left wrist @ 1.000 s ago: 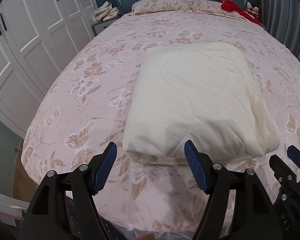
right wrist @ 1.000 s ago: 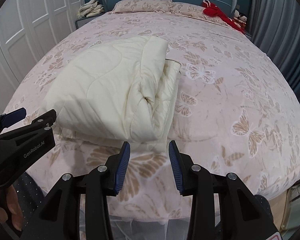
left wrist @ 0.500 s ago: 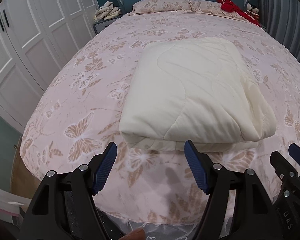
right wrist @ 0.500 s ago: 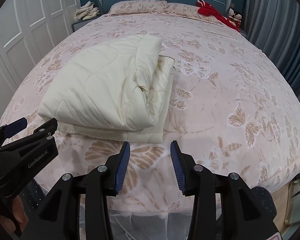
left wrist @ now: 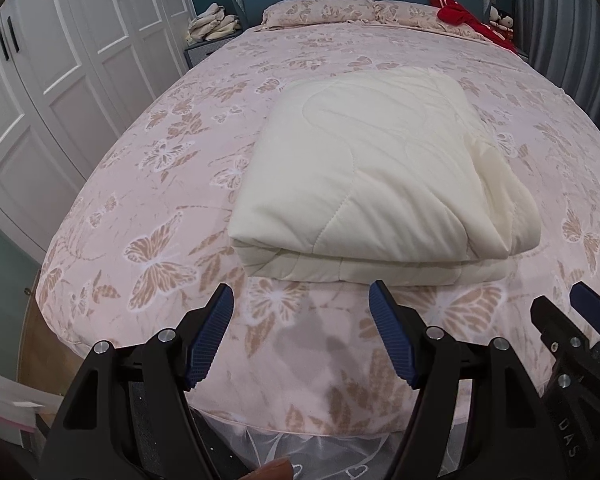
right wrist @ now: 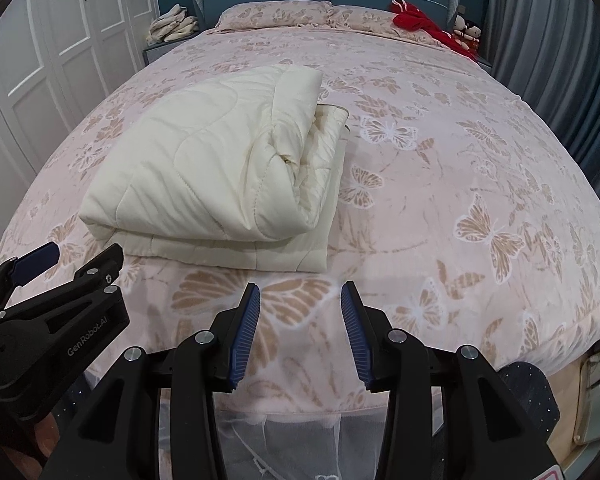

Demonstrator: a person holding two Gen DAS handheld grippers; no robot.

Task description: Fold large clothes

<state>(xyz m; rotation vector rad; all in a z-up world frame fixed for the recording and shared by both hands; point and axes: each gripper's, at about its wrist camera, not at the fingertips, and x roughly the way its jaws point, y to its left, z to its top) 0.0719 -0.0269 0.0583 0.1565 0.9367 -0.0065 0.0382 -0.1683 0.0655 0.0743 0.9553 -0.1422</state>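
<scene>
Cream quilted cotton, stitched in wavy lines, makes up the folded comforter point(left wrist: 372, 184) that lies on the pink butterfly-print bedspread point(left wrist: 160, 184), near the foot of the bed and left of its middle. It is already a thick rectangular bundle of several layers, so the folding looks largely done; any further step would be a last halving or a tidy of the edges.

From the left gripper point(left wrist: 302, 338) the bundle lies at twelve to one o'clock, its near edge just beyond the blue-padded fingertips and running crosswise from nine to three. From the right gripper point(right wrist: 300, 330) the same bundle point(right wrist: 220, 168) sits at ten to eleven o'clock, with its stacked open layers facing toward three o'clock. The long axis appears to run away from the person toward the headboard, though the fisheye makes that hard to judge.

Both grippers are released and hold nothing: the left one's jaws stand wide, the right one's narrower, and only bedspread shows between each pair. The left gripper looks the nearer to the near edge; the right is better placed for the loose-layered side.
</scene>
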